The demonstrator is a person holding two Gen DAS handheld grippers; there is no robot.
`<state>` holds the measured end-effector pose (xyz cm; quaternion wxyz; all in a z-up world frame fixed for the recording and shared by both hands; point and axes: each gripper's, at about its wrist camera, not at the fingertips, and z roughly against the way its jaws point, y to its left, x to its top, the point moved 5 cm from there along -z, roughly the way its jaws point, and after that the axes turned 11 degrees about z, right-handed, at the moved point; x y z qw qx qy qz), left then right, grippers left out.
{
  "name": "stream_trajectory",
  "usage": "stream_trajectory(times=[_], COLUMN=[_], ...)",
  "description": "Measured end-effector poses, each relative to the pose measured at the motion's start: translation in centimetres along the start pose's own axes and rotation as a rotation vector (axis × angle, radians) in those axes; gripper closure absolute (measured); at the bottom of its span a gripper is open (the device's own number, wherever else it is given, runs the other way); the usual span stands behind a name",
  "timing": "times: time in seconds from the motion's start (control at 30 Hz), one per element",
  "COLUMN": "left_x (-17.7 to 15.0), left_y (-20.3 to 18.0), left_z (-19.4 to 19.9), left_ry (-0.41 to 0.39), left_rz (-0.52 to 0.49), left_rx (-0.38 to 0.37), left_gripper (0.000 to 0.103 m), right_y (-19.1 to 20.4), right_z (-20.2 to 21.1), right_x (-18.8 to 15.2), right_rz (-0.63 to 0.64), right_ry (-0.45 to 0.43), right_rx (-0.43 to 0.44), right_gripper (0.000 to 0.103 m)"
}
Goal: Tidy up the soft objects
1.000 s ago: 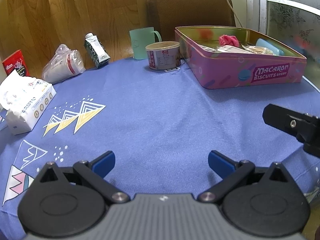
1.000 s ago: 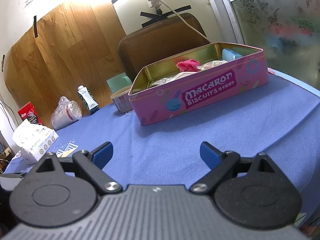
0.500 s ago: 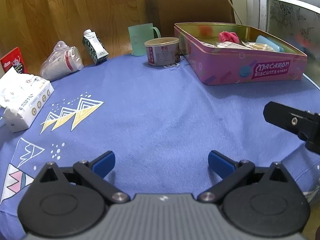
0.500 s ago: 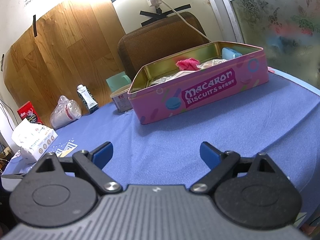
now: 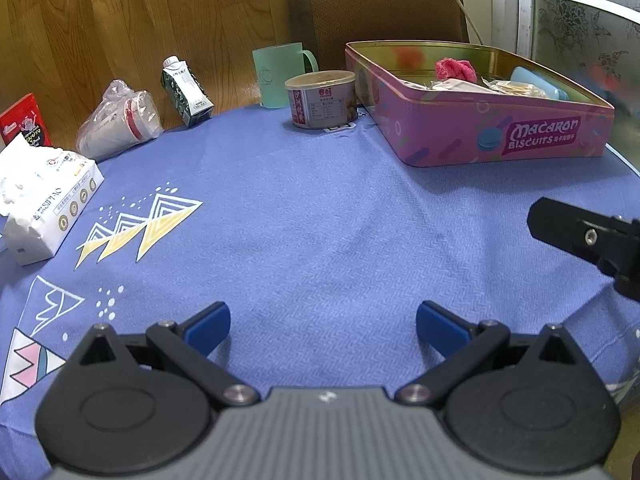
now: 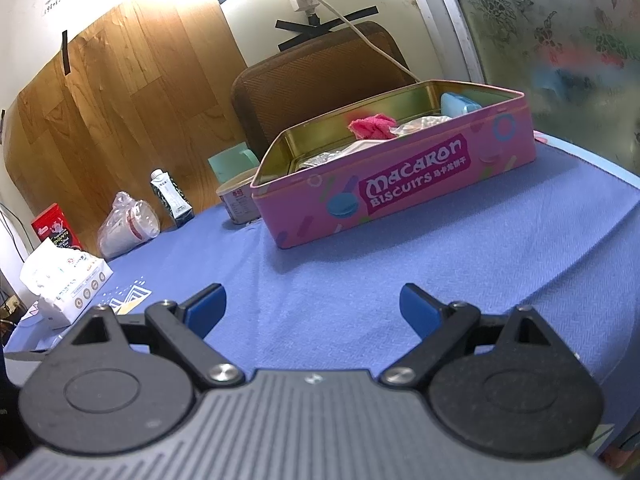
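A pink macaron biscuit tin (image 5: 496, 140) (image 6: 400, 192) stands open at the back right of the blue tablecloth. Inside it lie a pink fluffy cloth (image 5: 456, 69) (image 6: 372, 126), a light blue soft item (image 5: 536, 82) (image 6: 458, 104) and some wrapped packets (image 5: 460, 86). My left gripper (image 5: 322, 326) is open and empty, low over the near cloth. My right gripper (image 6: 312, 308) is open and empty, in front of the tin. Part of the right gripper's body (image 5: 588, 240) shows at the right edge of the left wrist view.
Along the back stand a round can (image 5: 320, 98) (image 6: 236, 204), a green mug (image 5: 280, 74), a small carton (image 5: 186, 94) (image 6: 170, 198) and bagged paper cups (image 5: 120, 122) (image 6: 126, 228). A tissue pack (image 5: 44, 204) (image 6: 64, 280) and a red box (image 5: 24, 124) sit at the left. A brown chair (image 5: 376, 12) stands behind.
The left wrist view has pulled back slightly and tilted, so the tin and the back objects sit a little lower and nearer. Both grippers stay open and empty.
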<state>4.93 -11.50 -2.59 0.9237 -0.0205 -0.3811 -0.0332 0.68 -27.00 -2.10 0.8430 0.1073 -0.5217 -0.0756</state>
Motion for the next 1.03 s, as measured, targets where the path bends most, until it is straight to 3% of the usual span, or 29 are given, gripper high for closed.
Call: stream_trajectory(times=[0.77, 1.03], left_x=[-0.17, 0.7], left_y=[0.07, 0.16], left_z=[-0.37, 0.25], left_ry=[0.008, -0.041], left_rz=[0.005, -0.002], left_rx=[-0.017, -0.078], left_gripper=[0.0, 0.0], right_y=[0.29, 0.58], right_z=[-0.3, -0.35], right_x=[-0.29, -0.26], right_rz=[0.001, 0.013], right_ry=[0.012, 0.008], right_rx=[-0.012, -0.024], right_gripper=[0.008, 0.008])
